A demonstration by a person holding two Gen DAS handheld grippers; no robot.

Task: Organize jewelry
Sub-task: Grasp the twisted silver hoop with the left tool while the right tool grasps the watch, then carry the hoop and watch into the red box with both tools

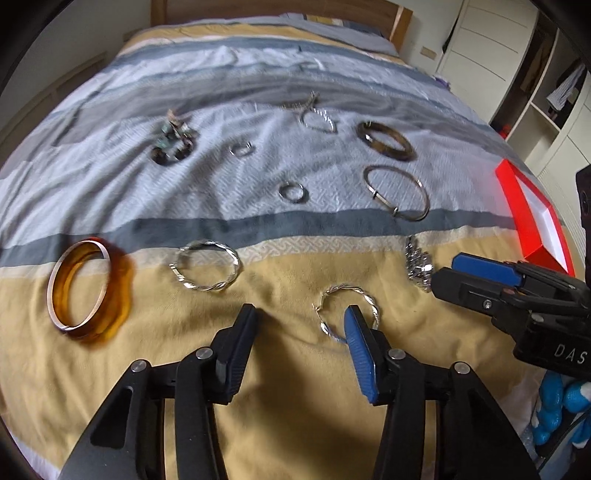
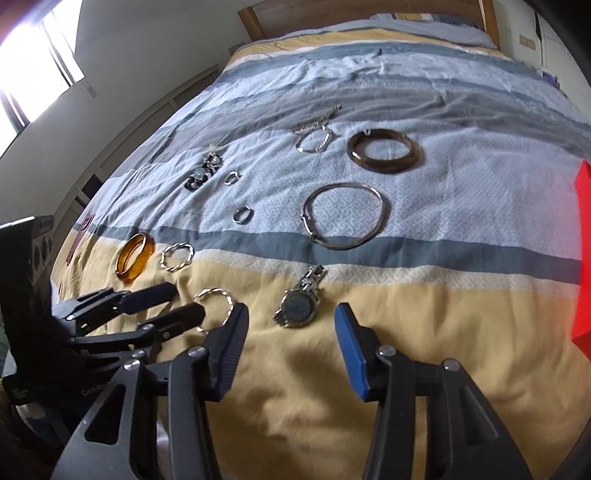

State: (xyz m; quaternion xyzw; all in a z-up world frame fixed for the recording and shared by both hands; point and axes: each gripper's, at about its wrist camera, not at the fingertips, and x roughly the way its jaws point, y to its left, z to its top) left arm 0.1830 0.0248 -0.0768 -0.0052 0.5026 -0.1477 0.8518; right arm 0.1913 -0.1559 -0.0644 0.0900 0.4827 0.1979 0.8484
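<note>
Jewelry lies spread on a striped bedspread. My left gripper is open and empty, its right finger over a twisted silver hoop. My right gripper is open and empty, just in front of a silver watch; it also shows in the left wrist view beside the watch. Farther out lie an amber bangle, a second twisted silver hoop, a thin silver bangle, a dark brown bangle, two small rings, a beaded bracelet and a chain bracelet.
A red box with a white inside sits at the bed's right edge. The wooden headboard is at the far end. White wardrobes stand on the right, and a window is on the left wall.
</note>
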